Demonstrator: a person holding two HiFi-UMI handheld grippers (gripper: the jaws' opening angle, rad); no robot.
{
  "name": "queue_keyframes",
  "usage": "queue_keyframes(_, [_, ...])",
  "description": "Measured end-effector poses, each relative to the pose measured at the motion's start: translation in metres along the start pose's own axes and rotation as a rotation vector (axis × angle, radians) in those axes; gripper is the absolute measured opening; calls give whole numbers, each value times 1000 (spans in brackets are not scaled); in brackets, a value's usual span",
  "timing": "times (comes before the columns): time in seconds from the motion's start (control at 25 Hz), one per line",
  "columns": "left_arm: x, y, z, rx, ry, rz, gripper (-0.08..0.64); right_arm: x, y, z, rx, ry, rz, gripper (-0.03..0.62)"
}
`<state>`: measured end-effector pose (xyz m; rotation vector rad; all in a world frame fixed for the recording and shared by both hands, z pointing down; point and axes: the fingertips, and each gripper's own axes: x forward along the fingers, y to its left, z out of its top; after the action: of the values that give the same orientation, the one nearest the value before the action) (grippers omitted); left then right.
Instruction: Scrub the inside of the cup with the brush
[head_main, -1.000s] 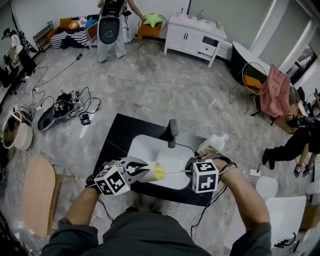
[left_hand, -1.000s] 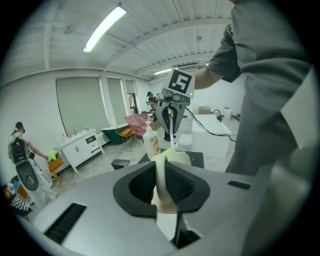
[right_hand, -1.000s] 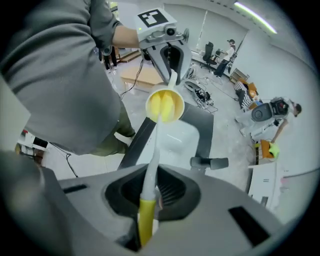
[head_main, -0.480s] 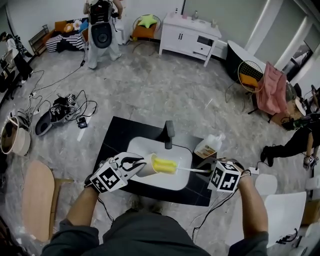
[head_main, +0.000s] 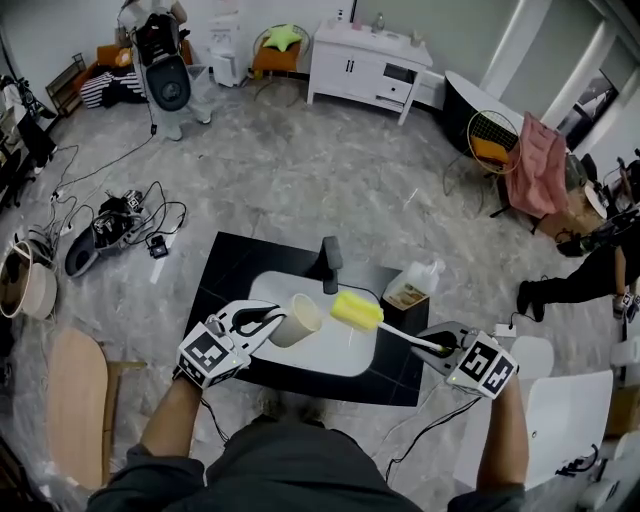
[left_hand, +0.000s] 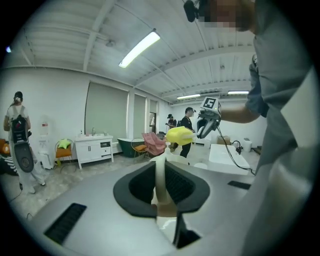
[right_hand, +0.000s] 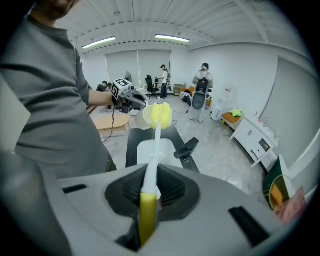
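Cream-coloured, thin-walled cup (head_main: 297, 318): judged light, rigid and slick when wet, so grip it by the wall near the rim. The left gripper (head_main: 262, 322) does so, its jaws closed on one side of that wall. The cup lies tilted above the white sink (head_main: 320, 352), mouth facing right. The brush (head_main: 392, 328) has a soft yellow sponge head (head_main: 356, 310) just beside the mouth, outside it. The right gripper (head_main: 443, 347) has its jaws clamped on the slim, stiff handle at its yellow end.
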<state>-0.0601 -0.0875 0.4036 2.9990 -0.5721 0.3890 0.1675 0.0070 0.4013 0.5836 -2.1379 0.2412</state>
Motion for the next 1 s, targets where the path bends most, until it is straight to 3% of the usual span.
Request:
queue_keyframes(0.48, [3, -1, 2, -97, -74, 61, 41, -22, 12, 6, 262, -352, -201, 26])
queue_keyframes(0.76, [23, 0, -25, -97, -39, 59, 41, -24, 25, -8, 327, -381, -215, 26])
queue_keyframes(1.0, [65, 5, -70, -79, 24, 55, 41, -32, 25, -16, 362, -387, -232, 26])
